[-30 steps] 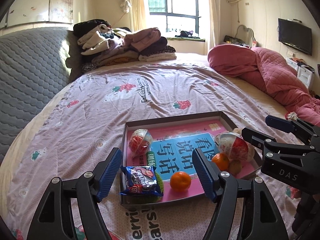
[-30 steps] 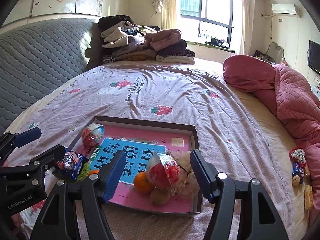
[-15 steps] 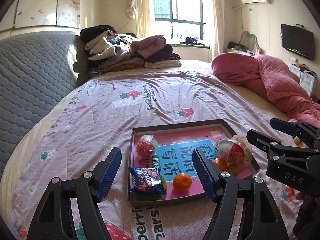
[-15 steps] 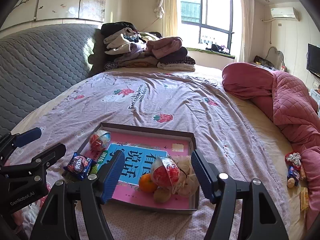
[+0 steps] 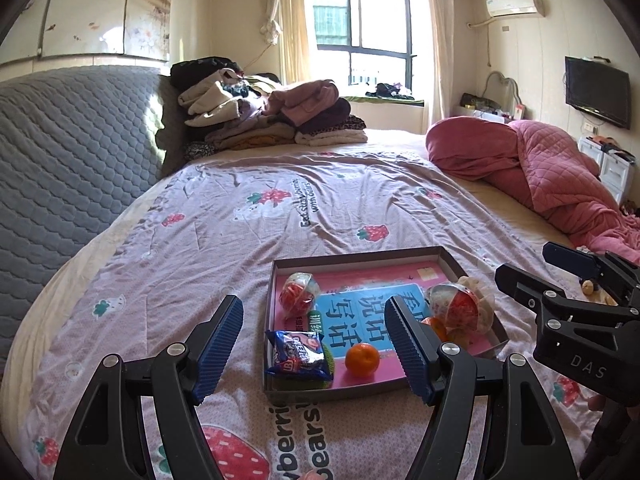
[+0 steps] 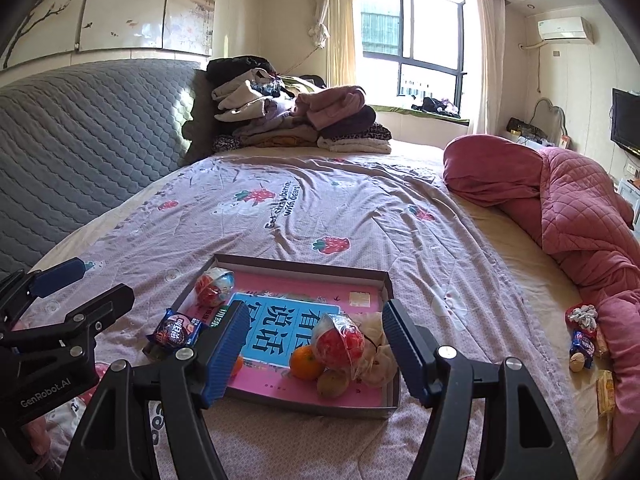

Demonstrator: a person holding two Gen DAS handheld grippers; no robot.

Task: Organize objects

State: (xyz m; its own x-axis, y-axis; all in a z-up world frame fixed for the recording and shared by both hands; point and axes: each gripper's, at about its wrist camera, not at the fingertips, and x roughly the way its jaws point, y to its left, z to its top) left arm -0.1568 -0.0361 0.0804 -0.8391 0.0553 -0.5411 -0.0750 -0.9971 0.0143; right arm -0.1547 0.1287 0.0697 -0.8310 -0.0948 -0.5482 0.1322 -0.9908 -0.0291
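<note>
A shallow brown cardboard tray (image 5: 356, 255) (image 6: 304, 266) lies on the bed with a pink and blue book in it. In it are an Oreo packet (image 5: 298, 354) (image 6: 176, 330), an orange (image 5: 362, 359), a second orange (image 6: 305, 362), two wrapped red balls (image 5: 298, 294) (image 6: 338, 340) and a brown fruit (image 6: 334, 382). My left gripper (image 5: 316, 344) is open and empty, held above the tray's near left end. My right gripper (image 6: 314, 350) is open and empty above the tray's near right end. Each gripper shows at the edge of the other's view.
The bed has a strawberry-print sheet (image 5: 280, 216). A pink quilt (image 6: 560, 200) is heaped on the right, folded clothes (image 5: 264, 116) at the far end, a grey padded headboard (image 5: 60, 152) on the left. Small snacks (image 6: 584, 336) lie on the bed at the right.
Both grippers have drawn back and risen from the tray, so it looks smaller and farther. Both stay open. The objects in the tray have not moved.
</note>
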